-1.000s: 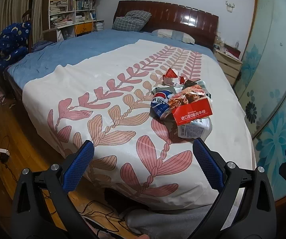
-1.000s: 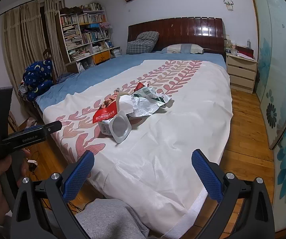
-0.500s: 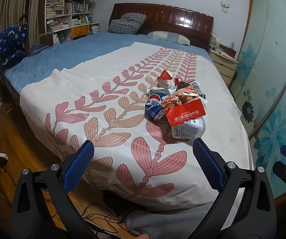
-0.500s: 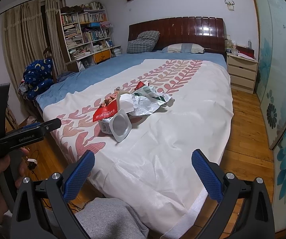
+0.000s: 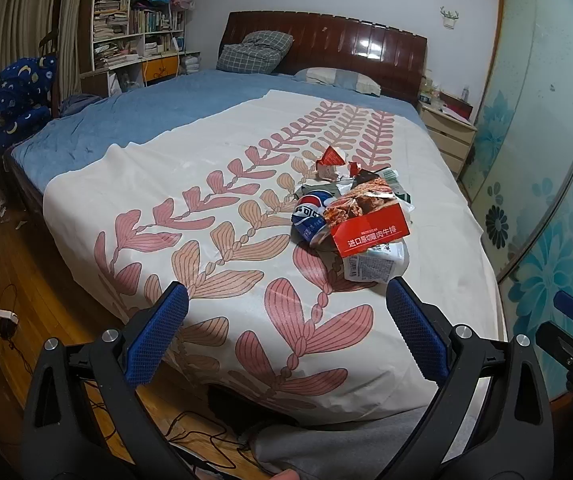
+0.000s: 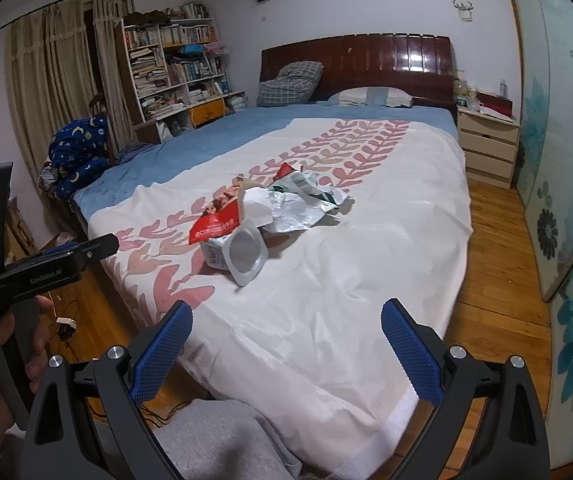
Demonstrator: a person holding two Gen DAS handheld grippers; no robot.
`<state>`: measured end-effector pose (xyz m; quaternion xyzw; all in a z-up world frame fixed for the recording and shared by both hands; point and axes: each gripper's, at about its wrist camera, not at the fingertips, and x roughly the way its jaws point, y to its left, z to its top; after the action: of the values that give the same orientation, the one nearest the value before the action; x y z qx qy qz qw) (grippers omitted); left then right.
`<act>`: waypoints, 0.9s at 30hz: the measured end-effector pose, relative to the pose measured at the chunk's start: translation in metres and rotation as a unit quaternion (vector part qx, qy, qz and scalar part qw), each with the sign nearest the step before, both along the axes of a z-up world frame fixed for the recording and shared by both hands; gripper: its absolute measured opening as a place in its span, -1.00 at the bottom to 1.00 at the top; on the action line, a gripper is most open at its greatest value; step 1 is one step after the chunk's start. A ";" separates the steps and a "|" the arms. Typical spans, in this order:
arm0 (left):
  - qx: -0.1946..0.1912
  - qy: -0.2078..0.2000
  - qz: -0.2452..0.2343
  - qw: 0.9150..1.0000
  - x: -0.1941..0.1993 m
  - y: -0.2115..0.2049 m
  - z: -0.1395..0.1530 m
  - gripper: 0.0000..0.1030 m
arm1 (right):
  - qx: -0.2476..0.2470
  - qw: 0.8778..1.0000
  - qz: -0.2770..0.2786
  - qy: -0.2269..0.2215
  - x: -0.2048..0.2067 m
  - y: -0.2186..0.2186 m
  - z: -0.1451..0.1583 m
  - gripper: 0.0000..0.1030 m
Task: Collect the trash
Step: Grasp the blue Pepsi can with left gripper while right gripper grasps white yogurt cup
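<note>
Two grippers, left gripper (image 5: 284,336) and right gripper (image 6: 284,342), gape wide; one red carton (image 5: 366,222), one can (image 5: 306,216).

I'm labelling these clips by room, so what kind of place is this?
A bedroom in a home: a large bed with a wooden headboard, a nightstand beside it, and a crowded bookshelf.

Trash pile on the bed (image 5: 190,184), toward its right side: carton (image 5: 368,220) on top, can (image 5: 306,216) at its left, cup (image 6: 234,250) before it, wrappers (image 6: 306,204) behind. Pillows (image 5: 336,80) lie at the headboard (image 5: 326,44); bookshelf (image 5: 138,12) left, nightstand (image 5: 448,136) right.
</note>
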<state>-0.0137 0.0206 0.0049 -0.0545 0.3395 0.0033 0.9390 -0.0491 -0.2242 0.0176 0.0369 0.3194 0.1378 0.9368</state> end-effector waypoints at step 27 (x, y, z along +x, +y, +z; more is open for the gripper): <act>-0.109 -0.005 -0.020 0.994 0.047 0.027 -0.014 0.90 | 0.072 0.979 0.145 0.122 0.159 0.085 -0.065 -0.83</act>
<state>0.0332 0.0476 -0.0096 -0.1501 0.3337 -0.0529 0.9291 0.1102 -0.1394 -0.0478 0.0744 0.4222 0.2889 0.8560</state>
